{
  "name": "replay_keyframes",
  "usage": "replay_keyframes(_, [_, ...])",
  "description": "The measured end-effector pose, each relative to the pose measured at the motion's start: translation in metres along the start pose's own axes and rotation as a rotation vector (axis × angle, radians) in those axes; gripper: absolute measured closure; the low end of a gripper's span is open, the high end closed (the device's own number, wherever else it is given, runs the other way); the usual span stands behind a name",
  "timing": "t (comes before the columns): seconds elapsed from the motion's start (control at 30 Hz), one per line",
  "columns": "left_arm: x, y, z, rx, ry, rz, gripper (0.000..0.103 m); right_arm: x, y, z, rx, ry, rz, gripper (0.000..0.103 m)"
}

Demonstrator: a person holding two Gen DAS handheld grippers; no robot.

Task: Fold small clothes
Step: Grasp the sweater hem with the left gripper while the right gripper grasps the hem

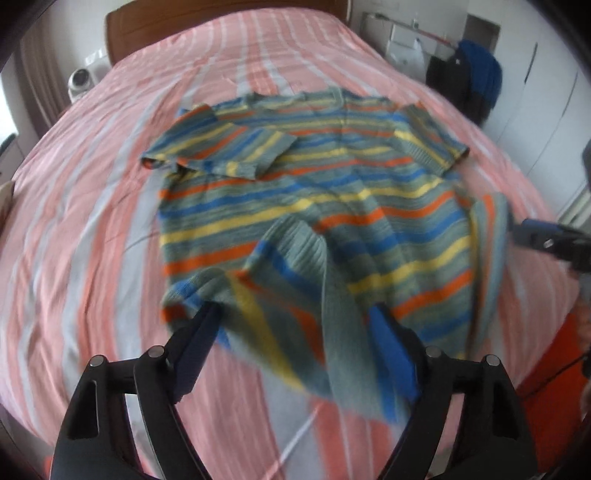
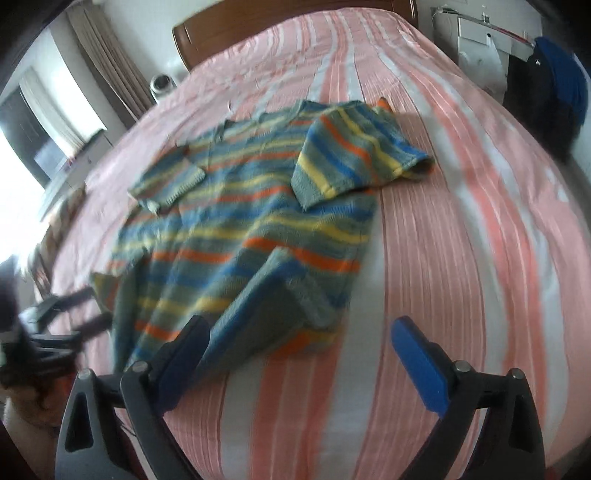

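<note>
A small striped knit sweater (image 1: 317,192) in grey, blue, yellow and orange lies on the bed, both short sleeves folded in over the body. Its hem is rumpled and partly lifted. My left gripper (image 1: 295,325) is open, with a raised hem flap hanging between its blue-padded fingers (image 1: 388,343); the frame is blurred. My right gripper (image 2: 299,336) is open at the sweater's (image 2: 236,206) near right hem corner, fabric lying between the fingers. The right gripper also shows at the right edge of the left wrist view (image 1: 554,240).
The bed (image 1: 92,221) has a pink and white striped cover and a brown headboard (image 1: 221,22). A small white appliance (image 1: 79,79) stands at the far left. Dark and blue clothes (image 1: 472,77) hang at the far right beside white cupboards.
</note>
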State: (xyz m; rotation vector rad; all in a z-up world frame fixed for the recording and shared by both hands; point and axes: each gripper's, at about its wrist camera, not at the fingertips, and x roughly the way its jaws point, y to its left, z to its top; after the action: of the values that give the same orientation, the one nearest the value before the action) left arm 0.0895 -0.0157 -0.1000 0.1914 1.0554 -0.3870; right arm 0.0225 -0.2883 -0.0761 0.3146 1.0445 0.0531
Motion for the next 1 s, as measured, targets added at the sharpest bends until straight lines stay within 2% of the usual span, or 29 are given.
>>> replay_keyframes(0.03, [0.009,-0.001,0.003,0.002,0.009,0.01,0.029,0.003,-0.002,0.003,0.01,0.006,0.019,0.005])
replay_keyframes(0.07, [0.016,-0.001,0.005,-0.006,0.017,0.016,0.047,0.012,-0.008,0.006,0.034,0.031,0.052,0.015])
replay_keyframes(0.1, [0.02,0.002,0.006,-0.023,0.027,0.012,0.056,0.019,-0.01,0.01,0.053,0.047,0.067,0.031])
replay_keyframes(0.13, [0.018,0.006,0.006,-0.055,0.023,-0.017,0.081,0.026,-0.015,0.011,0.083,0.058,0.121,0.077])
replay_keyframes(0.17, [0.012,0.011,0.005,-0.086,0.015,-0.054,0.094,0.029,-0.018,0.012,0.1,0.072,0.187,0.095])
replay_keyframes(0.27, [-0.026,0.03,-0.01,-0.173,-0.037,-0.155,0.095,0.006,-0.013,0.003,0.073,0.045,0.216,0.095])
replay_keyframes(0.37, [-0.07,0.047,-0.043,-0.219,-0.051,-0.215,0.095,-0.042,-0.005,-0.019,0.027,0.043,0.279,0.095])
replay_keyframes(0.43, [-0.089,0.052,-0.071,-0.235,-0.026,-0.21,0.097,-0.063,-0.003,-0.035,0.006,0.064,0.295,0.095])
replay_keyframes(0.5, [-0.093,0.054,-0.101,-0.255,0.033,-0.222,0.097,-0.079,-0.003,-0.059,-0.006,0.096,0.272,0.095])
replay_keyframes(0.6, [-0.083,0.052,-0.123,-0.243,0.093,-0.156,0.095,-0.071,-0.018,-0.096,0.05,0.165,0.227,0.094])
replay_keyframes(0.63, [-0.078,0.054,-0.13,-0.241,0.107,-0.141,0.089,-0.062,-0.025,-0.105,0.071,0.18,0.217,0.09])
replay_keyframes(0.7, [-0.077,0.064,-0.134,-0.274,0.102,-0.145,0.072,-0.048,-0.044,-0.118,0.154,0.198,0.195,0.089])
replay_keyframes(0.73, [-0.078,0.069,-0.131,-0.289,0.086,-0.148,0.054,-0.045,-0.052,-0.12,0.18,0.192,0.187,0.086])
replay_keyframes(0.77, [-0.083,0.076,-0.13,-0.307,0.058,-0.152,0.045,-0.046,-0.057,-0.121,0.191,0.184,0.182,0.076])
replay_keyframes(0.8, [-0.086,0.082,-0.127,-0.32,0.03,-0.154,0.029,-0.049,-0.062,-0.121,0.201,0.165,0.179,0.07])
replay_keyframes(0.83, [-0.089,0.085,-0.127,-0.329,0.011,-0.147,0.022,-0.051,-0.064,-0.118,0.204,0.149,0.185,0.057])
replay_keyframes(0.87, [-0.089,0.089,-0.125,-0.335,-0.004,-0.134,0.022,-0.056,-0.067,-0.116,0.199,0.126,0.2,0.048])
replay_keyframes(0.97, [-0.069,0.088,-0.117,-0.31,0.018,-0.072,0.022,-0.056,-0.067,-0.107,0.157,0.098,0.222,0.046])
replay_keyframes(1.0, [-0.058,0.084,-0.114,-0.29,0.043,-0.055,0.026,-0.054,-0.067,-0.107,0.146,0.091,0.229,0.046])
